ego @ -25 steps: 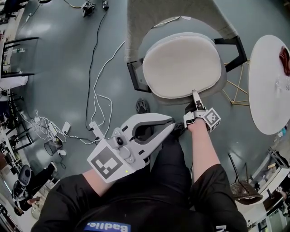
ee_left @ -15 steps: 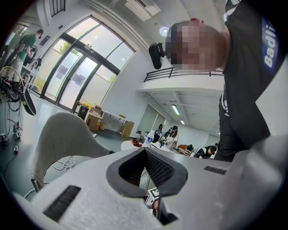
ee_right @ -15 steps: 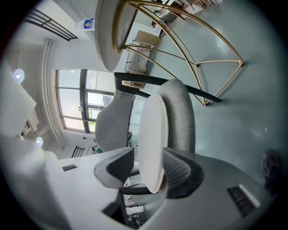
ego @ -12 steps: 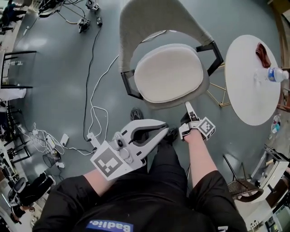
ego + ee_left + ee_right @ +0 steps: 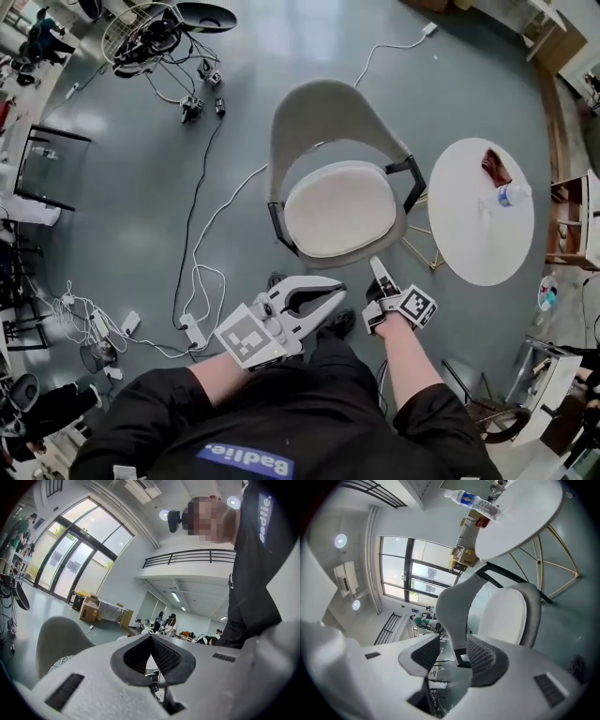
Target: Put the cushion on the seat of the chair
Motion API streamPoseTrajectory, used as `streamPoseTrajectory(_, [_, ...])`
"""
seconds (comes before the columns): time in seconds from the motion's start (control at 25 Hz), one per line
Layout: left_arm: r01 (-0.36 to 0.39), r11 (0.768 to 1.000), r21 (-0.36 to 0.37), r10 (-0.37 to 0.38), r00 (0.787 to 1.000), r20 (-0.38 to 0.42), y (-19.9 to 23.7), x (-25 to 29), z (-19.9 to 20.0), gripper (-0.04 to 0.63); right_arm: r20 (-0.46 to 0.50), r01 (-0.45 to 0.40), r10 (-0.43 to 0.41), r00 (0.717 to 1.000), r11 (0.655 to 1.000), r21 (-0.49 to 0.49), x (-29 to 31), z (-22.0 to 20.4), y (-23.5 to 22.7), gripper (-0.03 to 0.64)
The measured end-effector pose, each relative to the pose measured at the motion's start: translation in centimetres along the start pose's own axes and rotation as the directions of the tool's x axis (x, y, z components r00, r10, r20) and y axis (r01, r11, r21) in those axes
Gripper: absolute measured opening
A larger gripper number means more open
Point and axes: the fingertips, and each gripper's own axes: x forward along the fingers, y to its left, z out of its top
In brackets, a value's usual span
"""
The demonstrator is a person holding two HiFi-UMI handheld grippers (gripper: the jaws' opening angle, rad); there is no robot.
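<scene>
Both grippers have drawn back from the chair since a second ago, and my view now sits higher, so the chair looks smaller and farther off at my 12 o'clock. The pale cream oval cushion (image 5: 339,208) lies flat on the seat of the grey shell chair with black arm brackets (image 5: 323,117), filling the seat inside the curved backrest.

My left gripper (image 5: 339,291) hangs over the grey floor (image 5: 122,206) at the chair's 6 o'clock, clear of the seat edge. Its jaws are pressed together at the tips with nothing between them. My right gripper (image 5: 377,270) sits at about the seat's 5 o'clock, near the front rim but not touching it, pointing toward 12 o'clock. Its jaws stand a little apart and empty; through the gap I see only the chair's backrest and the cushion beyond.

At the chair's 3 o'clock stands a round white table on gold wire legs (image 5: 469,234), with a clear plastic water bottle (image 5: 506,195) lying on it. White cables (image 5: 202,234) trail across the floor at the chair's 8 o'clock.
</scene>
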Motion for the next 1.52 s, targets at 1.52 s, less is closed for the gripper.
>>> streamPoseTrajectory(1.52, [0.063, 0.991, 0.116, -0.068, 0.997, 0.045, -1.7, -3.5, 8.5, 0.002, -0.182, -0.286, 0.243, 0.953, 0.516, -0.807, -5.9, -2.4, 33.6, 0.046])
